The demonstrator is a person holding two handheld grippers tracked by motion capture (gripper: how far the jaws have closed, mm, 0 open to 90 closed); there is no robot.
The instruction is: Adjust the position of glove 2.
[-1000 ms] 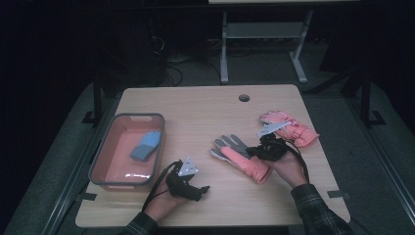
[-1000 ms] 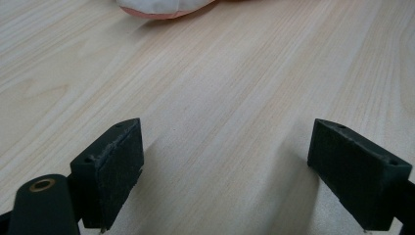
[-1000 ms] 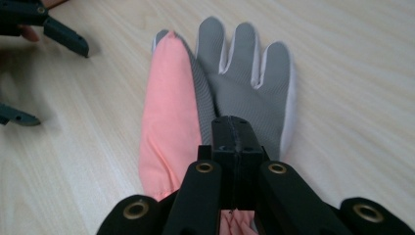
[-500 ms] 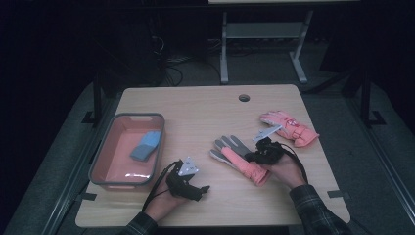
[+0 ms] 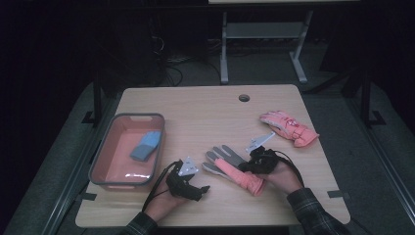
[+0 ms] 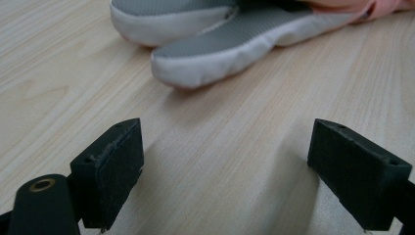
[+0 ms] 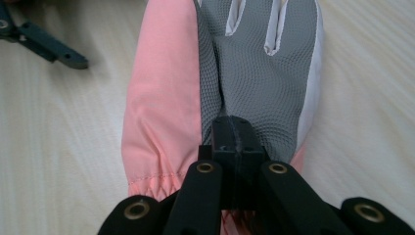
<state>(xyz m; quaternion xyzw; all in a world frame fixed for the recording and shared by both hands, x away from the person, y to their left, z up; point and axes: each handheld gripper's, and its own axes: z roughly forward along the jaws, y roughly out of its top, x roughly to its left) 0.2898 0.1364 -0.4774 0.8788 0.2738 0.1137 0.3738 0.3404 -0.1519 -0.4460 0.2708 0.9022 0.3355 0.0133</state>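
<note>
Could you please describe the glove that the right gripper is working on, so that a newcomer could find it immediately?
On the wooden table, look right of the pink bin, near the front edge. The glove lies there palm up, pinched by the right gripper. Its grey palm distinguishes it from the other glove, which shows pink.

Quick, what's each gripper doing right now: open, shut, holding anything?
Left gripper: open, holding nothing, over the wooden table.
Right gripper: shut on the pink glove with the grey textured palm, near its cuff.
</note>
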